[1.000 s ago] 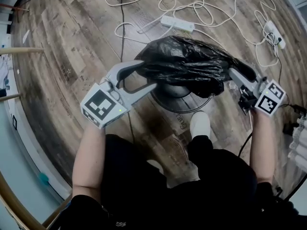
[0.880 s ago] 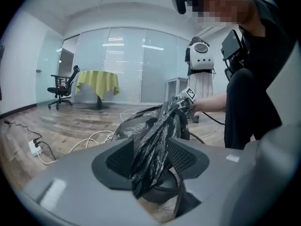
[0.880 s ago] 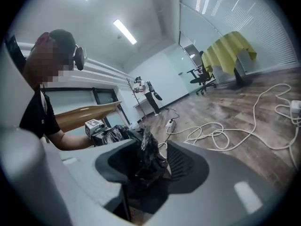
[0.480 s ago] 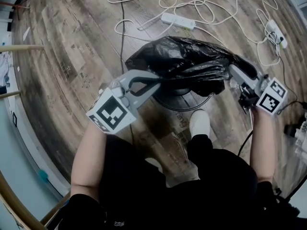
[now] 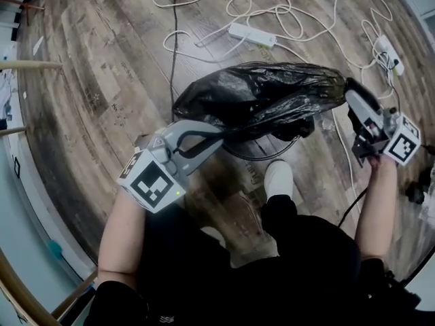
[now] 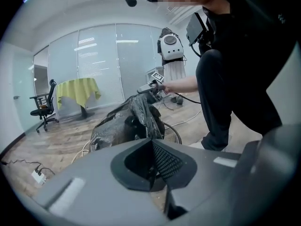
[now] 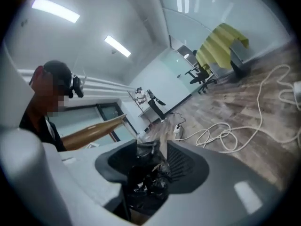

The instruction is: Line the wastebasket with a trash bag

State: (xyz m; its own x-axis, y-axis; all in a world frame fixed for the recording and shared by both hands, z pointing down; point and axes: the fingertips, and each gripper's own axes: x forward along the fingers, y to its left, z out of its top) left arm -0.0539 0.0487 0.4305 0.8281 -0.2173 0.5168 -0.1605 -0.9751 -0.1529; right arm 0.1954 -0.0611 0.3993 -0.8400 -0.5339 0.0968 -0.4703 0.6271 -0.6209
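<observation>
Above the wastebasket (image 5: pixel 255 156), my left tongs (image 5: pixel 217 130) and right tongs (image 5: pixel 350 90) each clench one end of the trash bag (image 5: pixel 265 97). It stretches lengthwise between them, basket just below.

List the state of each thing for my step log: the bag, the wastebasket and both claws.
trash bag: bunched, held up between both claws above the wastebasket, not yet inside it.
wastebasket: upright on the floor, unlined.
left claw: shut on the trash bag's near edge.
right claw: shut on a bunched fold of the trash bag.
</observation>
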